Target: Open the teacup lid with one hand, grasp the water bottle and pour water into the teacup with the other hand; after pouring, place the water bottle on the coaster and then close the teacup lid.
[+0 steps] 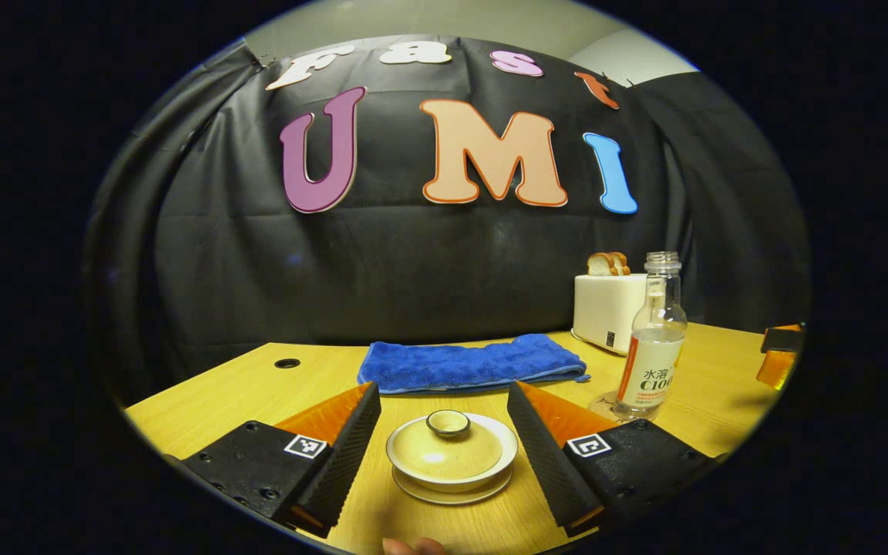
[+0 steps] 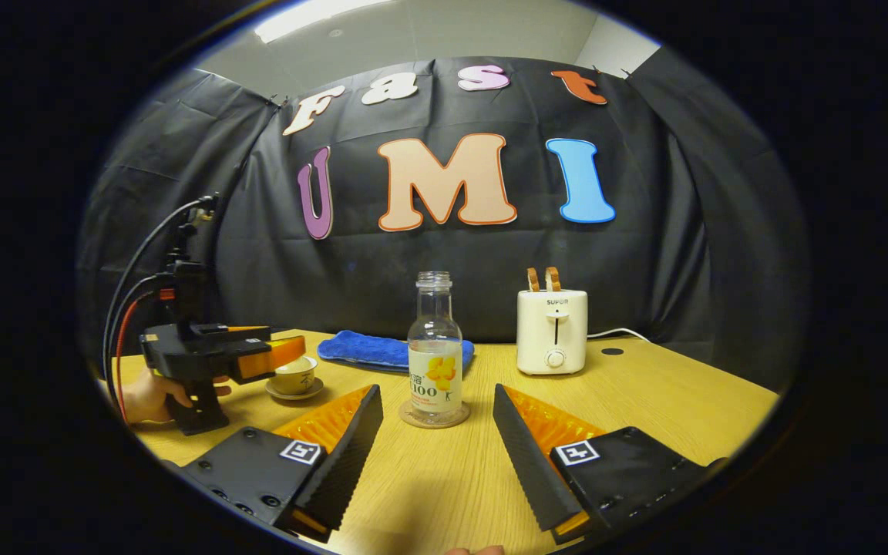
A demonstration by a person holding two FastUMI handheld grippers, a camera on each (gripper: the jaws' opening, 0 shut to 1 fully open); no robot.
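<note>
The left tongs [image 1: 444, 451] are spread wide and hold nothing, and the teacup [image 1: 452, 456] sits squarely between their two fingers, on its saucer on the worktop [image 1: 213, 393], touched by neither. Its lid [image 1: 448, 443] is on, the knob pointing straight up, so the cup's contents are hidden. The lid looks like the first thing to lift, and these tongs are much the nearer to it. The right tongs [image 2: 436, 447] are also open and empty. The water bottle [image 2: 435, 347] stands upright directly ahead of them, beyond the fingertips, long axis vertical, uncapped, resting on the coaster [image 2: 435, 416]. Whether it holds water I cannot tell through the label. Beyond the bottle lie a blue towel [image 2: 367, 348] and a toaster [image 2: 552, 330].
</note>
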